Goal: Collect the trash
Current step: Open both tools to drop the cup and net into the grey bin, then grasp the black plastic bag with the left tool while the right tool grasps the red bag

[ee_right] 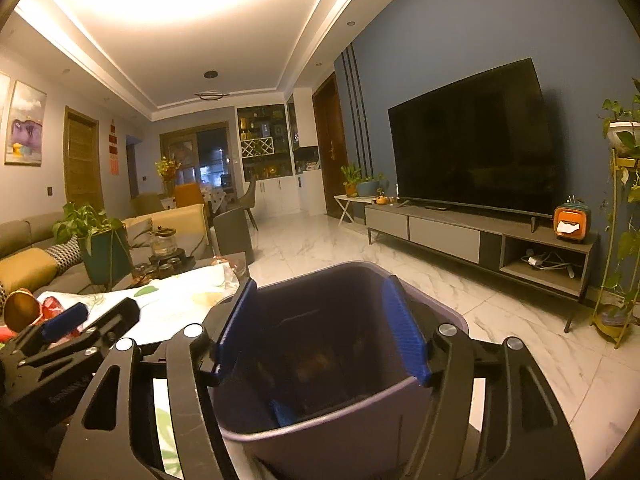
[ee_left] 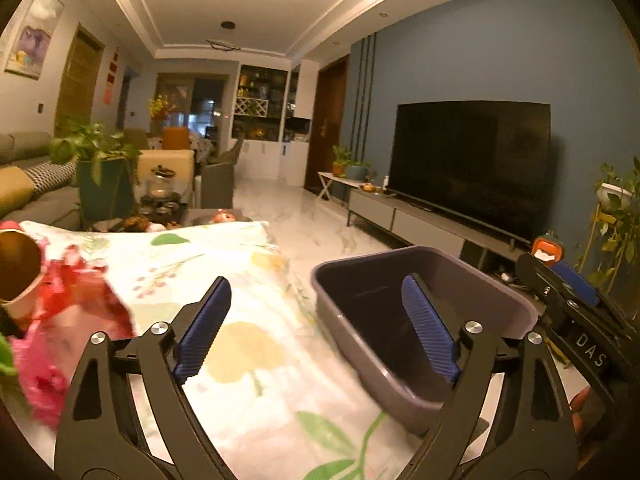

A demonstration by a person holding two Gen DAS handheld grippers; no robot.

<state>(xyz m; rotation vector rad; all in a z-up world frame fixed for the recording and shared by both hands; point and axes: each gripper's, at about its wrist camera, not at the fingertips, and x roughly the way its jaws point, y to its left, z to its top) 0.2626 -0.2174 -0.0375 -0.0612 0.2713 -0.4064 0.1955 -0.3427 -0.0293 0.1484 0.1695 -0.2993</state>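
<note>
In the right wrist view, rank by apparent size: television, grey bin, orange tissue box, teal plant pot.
1. Grey bin, inflated by nearness to the camera.
2. Television, close behind the bin.
3. Teal plant pot.
4. Orange tissue box.

Bin point(ee_right: 340, 432): grey-purple shell, dark inside. Both grippers point(ee_left: 316, 328) point(ee_right: 324, 328): black frames, ribbed blue pads point(ee_left: 202, 328), silver screws. Cloth point(ee_left: 248, 360): white, yellow and green floral print. Wrappers point(ee_left: 80, 292): red and pink. Cup point(ee_left: 18, 268): brown inside, pale rim. Wall point(ee_right: 480, 20): blue. TV point(ee_right: 472, 140): black. Floor point(ee_right: 460, 300): white marble veining. Tissue box point(ee_right: 571, 224): orange.
</note>
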